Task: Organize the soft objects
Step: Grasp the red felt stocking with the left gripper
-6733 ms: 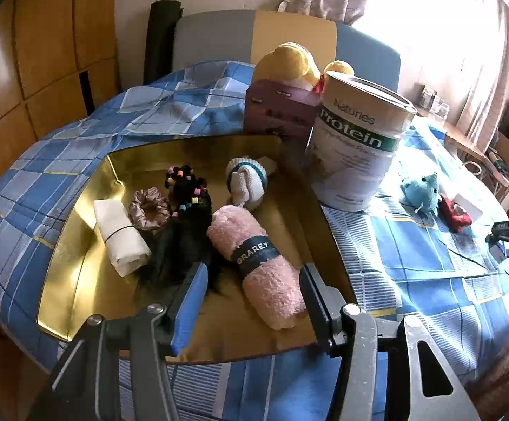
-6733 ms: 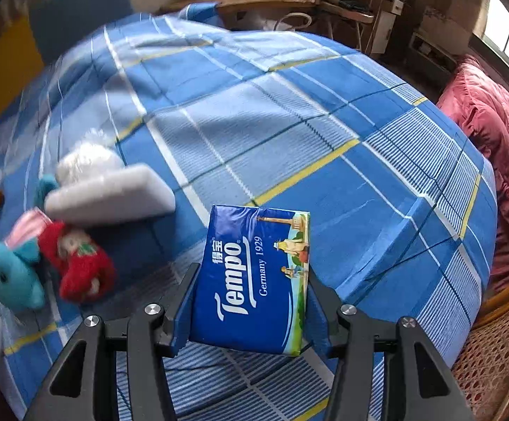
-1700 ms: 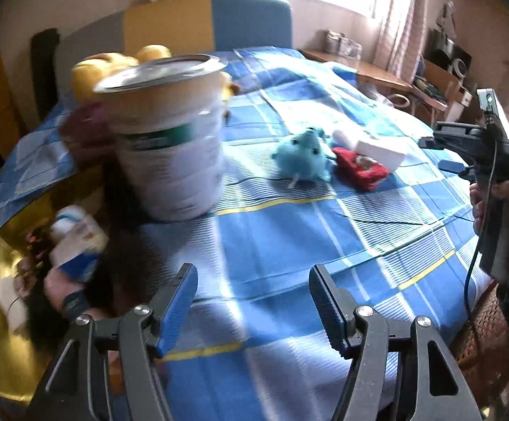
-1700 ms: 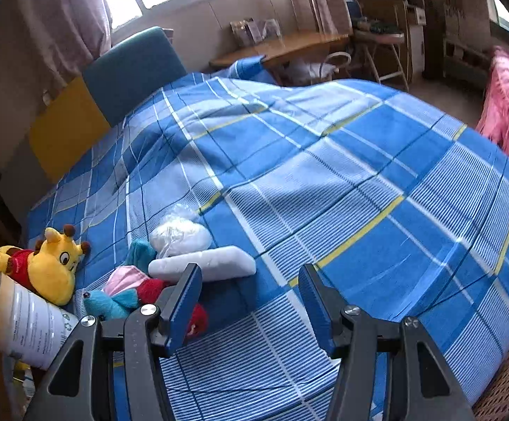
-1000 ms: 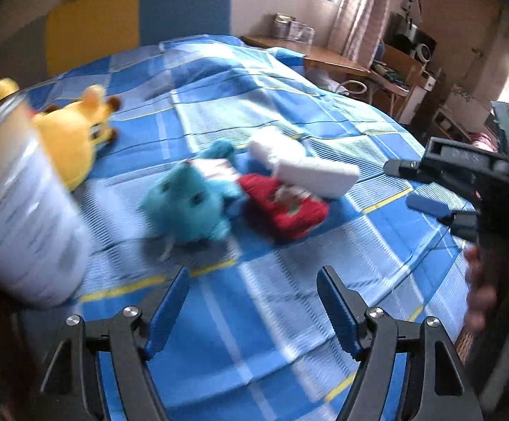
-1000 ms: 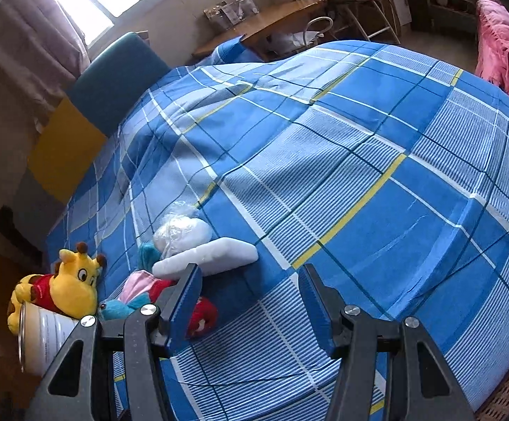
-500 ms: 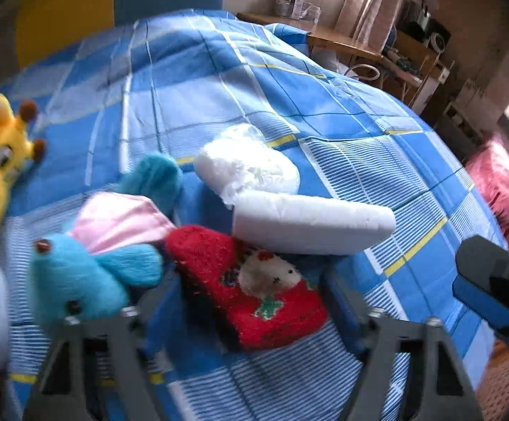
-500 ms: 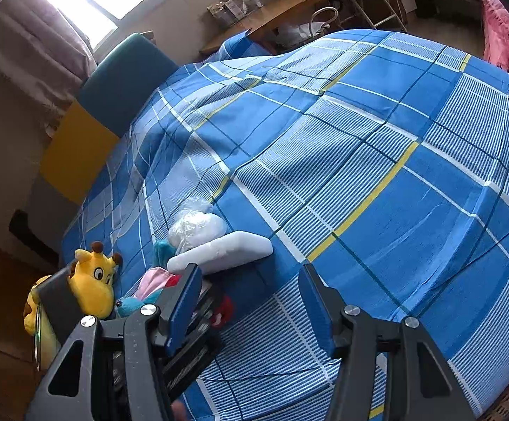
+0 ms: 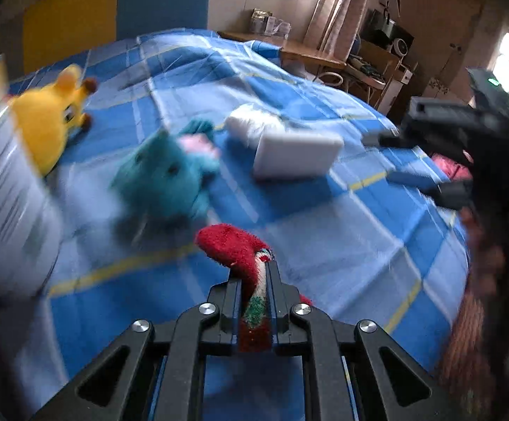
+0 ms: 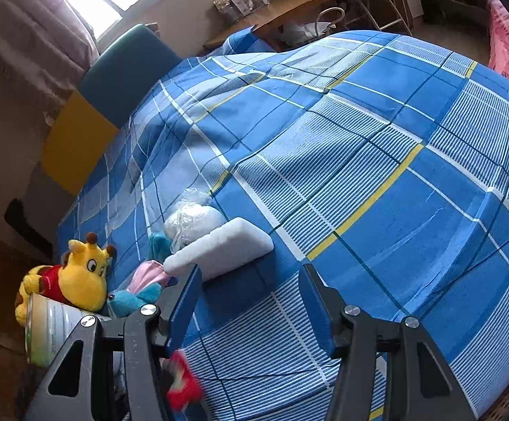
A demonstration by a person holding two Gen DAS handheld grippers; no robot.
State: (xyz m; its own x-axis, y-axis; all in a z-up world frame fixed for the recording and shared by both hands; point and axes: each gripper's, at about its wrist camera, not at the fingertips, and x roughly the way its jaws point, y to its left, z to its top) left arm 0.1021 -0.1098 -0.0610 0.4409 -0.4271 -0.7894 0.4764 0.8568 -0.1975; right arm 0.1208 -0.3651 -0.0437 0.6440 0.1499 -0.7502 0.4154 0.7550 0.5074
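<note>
Now left gripper [image 9: 254, 273] clenched on red sock [image 9: 233, 245], held just above the blue checked bedspread [image 9: 342, 231], teal plush [image 9: 166, 175] near beyond it. Right gripper [image 10: 249, 294] released, jaws spread, hovering near white foam block [image 10: 219, 251].

Ahead of my right tongs [image 10: 251, 293] the bedspread [image 10: 377, 175] lies bare; the white pad [image 10: 219, 249] and plush toys [image 10: 79, 280] crowd its left edge.

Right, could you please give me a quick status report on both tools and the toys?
Left tool shut on the red sock, lifted over the bed. Right tool open, empty. Teal toy and white pack on the bed; nothing in the way.
</note>
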